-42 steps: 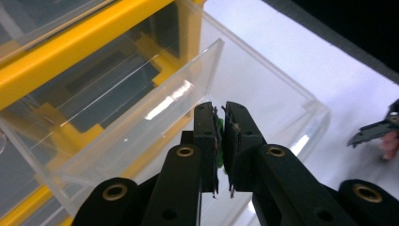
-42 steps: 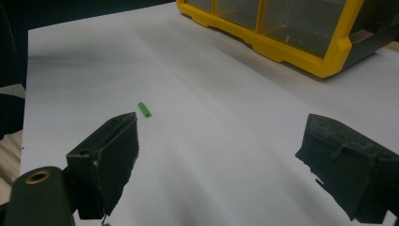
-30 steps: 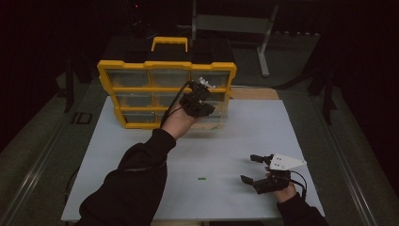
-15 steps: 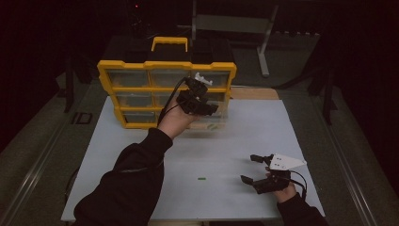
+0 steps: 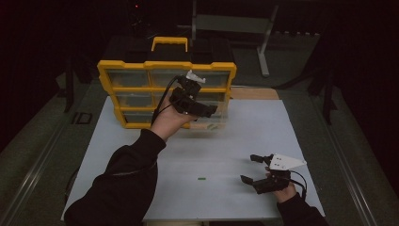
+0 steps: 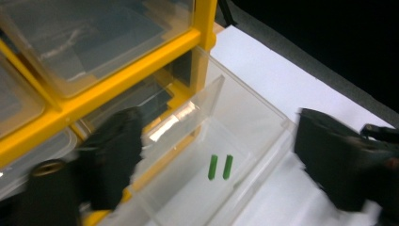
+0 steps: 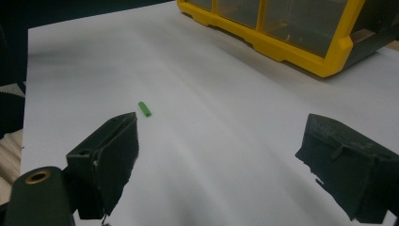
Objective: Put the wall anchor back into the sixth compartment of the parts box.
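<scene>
A yellow organizer (image 5: 141, 68) with clear drawers stands at the back of the white tabletop. Its bottom right drawer (image 6: 263, 117) is pulled out, and two green pegs (image 6: 213, 167) lie side by side on its floor. My left gripper (image 5: 207, 112) hovers over that drawer (image 5: 219, 121). Its jaws have just been opening, and in the left gripper view they (image 6: 219, 122) stand wide with nothing between them. A third green peg (image 5: 202, 178) lies loose on the table. My right gripper (image 5: 249, 168) rests open at the front right, with that peg (image 7: 145, 109) just beyond its left jaw.
The white sheet (image 5: 244, 136) covers the table between the organizer and the front edge. The organizer's yellow corner (image 7: 329, 56) lies far ahead of my right gripper (image 7: 223, 127). A dark metal stand (image 5: 263, 42) rises behind the table.
My left hand has lifted a little and drifted slightly left over the open drawer. The right gripper and the loose green peg have stayed put.
</scene>
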Demonstrator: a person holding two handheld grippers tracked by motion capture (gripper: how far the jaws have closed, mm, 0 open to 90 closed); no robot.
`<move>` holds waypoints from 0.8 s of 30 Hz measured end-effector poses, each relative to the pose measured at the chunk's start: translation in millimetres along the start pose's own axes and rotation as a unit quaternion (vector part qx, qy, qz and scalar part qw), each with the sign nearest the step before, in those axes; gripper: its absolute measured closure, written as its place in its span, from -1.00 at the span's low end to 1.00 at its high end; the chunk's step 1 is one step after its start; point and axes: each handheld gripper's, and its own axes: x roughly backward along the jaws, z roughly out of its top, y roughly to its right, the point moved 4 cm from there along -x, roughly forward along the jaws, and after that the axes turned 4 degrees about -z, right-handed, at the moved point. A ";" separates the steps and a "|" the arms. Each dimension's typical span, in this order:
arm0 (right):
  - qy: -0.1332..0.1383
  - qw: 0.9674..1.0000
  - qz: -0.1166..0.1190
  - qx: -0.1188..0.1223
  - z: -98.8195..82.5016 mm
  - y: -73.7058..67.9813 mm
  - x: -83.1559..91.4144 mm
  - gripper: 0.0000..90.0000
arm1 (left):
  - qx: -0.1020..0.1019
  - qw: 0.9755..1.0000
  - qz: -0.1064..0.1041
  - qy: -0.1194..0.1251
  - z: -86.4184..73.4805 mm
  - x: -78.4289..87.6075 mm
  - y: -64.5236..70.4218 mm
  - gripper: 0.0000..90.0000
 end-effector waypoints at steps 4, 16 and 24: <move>-0.002 1.000 0.001 0.000 -0.3 -0.1 -0.5 -0.73 | -0.006 1.000 -0.003 0.003 -3.4 5.2 0.8 -0.85; 0.000 1.000 0.001 0.000 0.3 -0.6 -0.7 -0.73 | 0.000 0.999 -0.022 0.025 -21.2 23.0 -5.3 -1.00; -0.001 1.000 0.000 0.001 0.2 -0.8 -0.7 -0.73 | 0.005 0.999 -0.023 0.034 -37.7 31.1 -8.8 -1.00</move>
